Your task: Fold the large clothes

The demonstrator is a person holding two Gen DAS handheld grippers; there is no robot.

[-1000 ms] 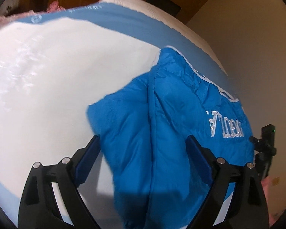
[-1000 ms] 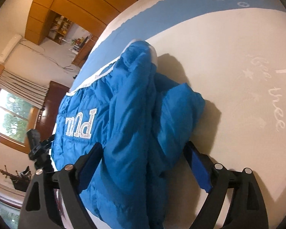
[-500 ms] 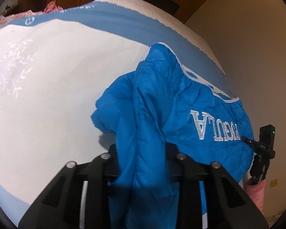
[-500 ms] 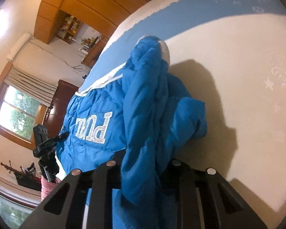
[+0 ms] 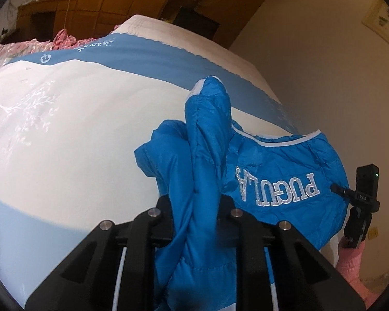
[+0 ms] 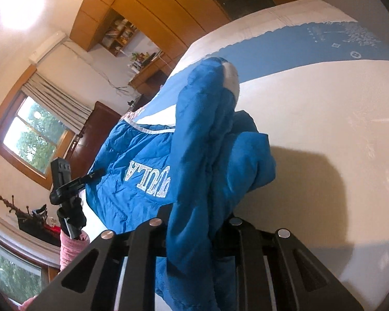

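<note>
With both grippers, left (image 5: 194, 212) and right (image 6: 194, 223), pinching bunched edges of the puffy blue quilted jacket (image 5: 285, 171) on the white-and-blue bed (image 5: 77, 134), lift evenly, keeping it taut.

"PUGULA" upside down on the blue jacket (image 5: 285, 171)

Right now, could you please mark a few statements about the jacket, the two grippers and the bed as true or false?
1. The left gripper is clamped on the blue jacket. True.
2. The right gripper is open with nothing in it. False: it pinches a fold of the jacket.
3. The jacket carries silver lettering. True.
4. The jacket lies flat on the bed. False: its gripped parts are bunched and raised.
5. The bed cover is plain red. False: it is white and blue.
</note>
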